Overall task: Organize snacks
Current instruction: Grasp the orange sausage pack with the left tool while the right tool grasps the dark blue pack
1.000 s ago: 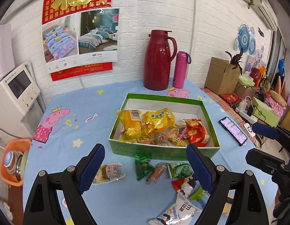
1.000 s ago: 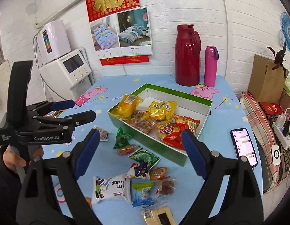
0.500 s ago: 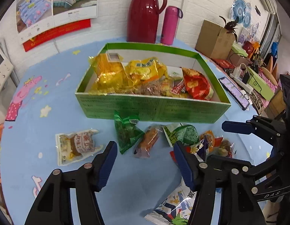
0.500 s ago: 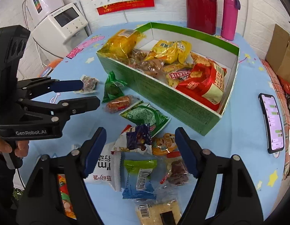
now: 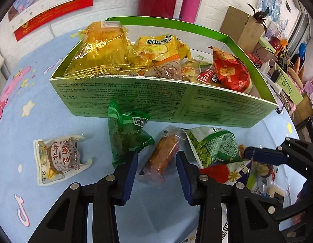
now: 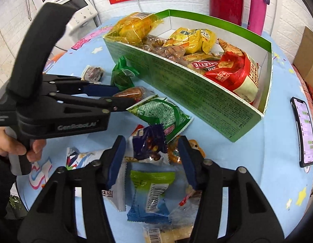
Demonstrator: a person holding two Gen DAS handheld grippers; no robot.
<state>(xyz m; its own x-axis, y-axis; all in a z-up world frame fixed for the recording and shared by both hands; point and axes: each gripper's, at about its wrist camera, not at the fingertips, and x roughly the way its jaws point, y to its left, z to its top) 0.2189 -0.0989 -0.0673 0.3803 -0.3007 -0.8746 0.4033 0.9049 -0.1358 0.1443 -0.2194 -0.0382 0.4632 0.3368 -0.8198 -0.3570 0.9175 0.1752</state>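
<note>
A: Where the orange sausage packet (image 5: 163,156) lies on the blue bench (image 5: 35,121), how does the left claw (image 5: 156,169) stand to it?

B: The packet's near end sits between the two blue pads, which are apart on either side of it. Whether either pad (image 5: 129,172) touches the wrapper, I cannot tell. Just left of it lies the dark green packet (image 5: 126,133), leaning on the near wall of the green box (image 5: 176,103); just right is the green pea packet (image 5: 213,145).

A: And the right claw (image 6: 151,158)?

B: Its fingers are also spread, low over the pile nearest the camera. The dark blue nut packet (image 6: 150,143) sits between the tips, with a blue-and-green packet (image 6: 152,194) below it, closer to the camera. I cannot say whether anything is gripped.

A: What is in the box?

B: A large yellow bag (image 5: 104,48) at its left end, a yellow packet (image 5: 162,44) behind, a red Galette bag (image 5: 229,70) to the right.

A: Anything lying apart?

B: A pale packet with red characters (image 5: 59,158), well left of the left claw. A phone (image 6: 305,131) lies at the bench's right edge.
</note>
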